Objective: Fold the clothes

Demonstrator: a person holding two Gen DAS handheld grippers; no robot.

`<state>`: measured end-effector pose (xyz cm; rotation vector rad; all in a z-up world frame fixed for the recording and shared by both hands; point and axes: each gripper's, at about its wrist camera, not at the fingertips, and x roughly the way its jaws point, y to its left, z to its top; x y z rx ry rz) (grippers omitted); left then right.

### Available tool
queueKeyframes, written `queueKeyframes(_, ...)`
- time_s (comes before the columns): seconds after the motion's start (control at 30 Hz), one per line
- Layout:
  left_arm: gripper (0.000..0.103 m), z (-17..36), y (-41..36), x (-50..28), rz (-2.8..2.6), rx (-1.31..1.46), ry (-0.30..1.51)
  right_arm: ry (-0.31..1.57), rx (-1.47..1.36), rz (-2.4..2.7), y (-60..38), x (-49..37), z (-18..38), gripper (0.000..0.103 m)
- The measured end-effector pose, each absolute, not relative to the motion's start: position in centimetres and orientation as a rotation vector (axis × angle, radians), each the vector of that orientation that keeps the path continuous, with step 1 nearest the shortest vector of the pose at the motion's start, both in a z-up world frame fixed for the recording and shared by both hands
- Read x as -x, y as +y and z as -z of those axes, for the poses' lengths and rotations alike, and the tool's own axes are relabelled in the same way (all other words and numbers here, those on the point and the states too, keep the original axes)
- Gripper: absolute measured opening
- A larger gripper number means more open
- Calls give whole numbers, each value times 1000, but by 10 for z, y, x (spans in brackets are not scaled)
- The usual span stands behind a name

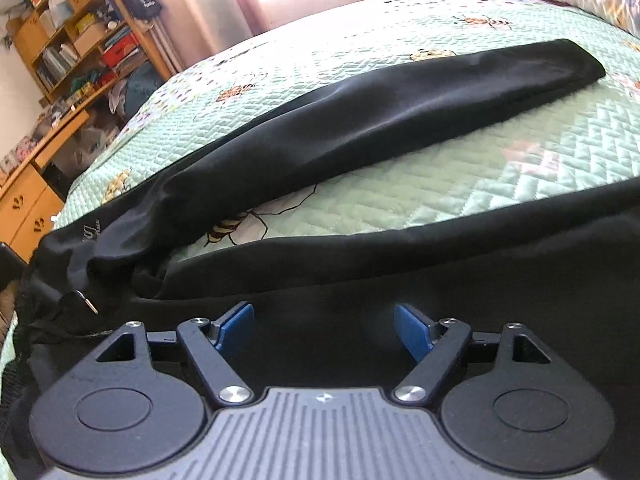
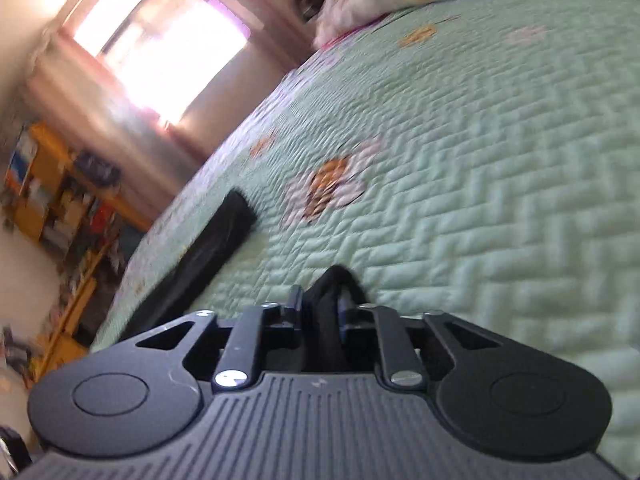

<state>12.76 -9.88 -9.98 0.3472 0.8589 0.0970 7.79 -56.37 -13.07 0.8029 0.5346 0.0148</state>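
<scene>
Here, left to right:
left gripper (image 1: pixel 324 330): jaws wide, empty, poised over the near leg for a pinch.
black trousers (image 1: pixel 360 120): spread on the quilted bedspread (image 1: pixel 520 168), legs apart.
right gripper (image 2: pixel 326 304): nearly closed, pinching a fold of black cloth, probably to carry it over.

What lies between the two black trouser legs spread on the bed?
In the left wrist view, between the far black trouser leg and the near black trouser leg lies only bare pale green quilted bedspread with a printed bee.
</scene>
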Motion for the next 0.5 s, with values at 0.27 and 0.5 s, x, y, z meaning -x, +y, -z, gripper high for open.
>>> queueKeyframes(0.27,83,106,-98,-140,-109,-313,854,369,-499,20,-520,-25,67,34)
queueKeyframes(0.5,97,109,-90,-155,-118,-270,877,455,-54,-452,-365,-31,59,59)
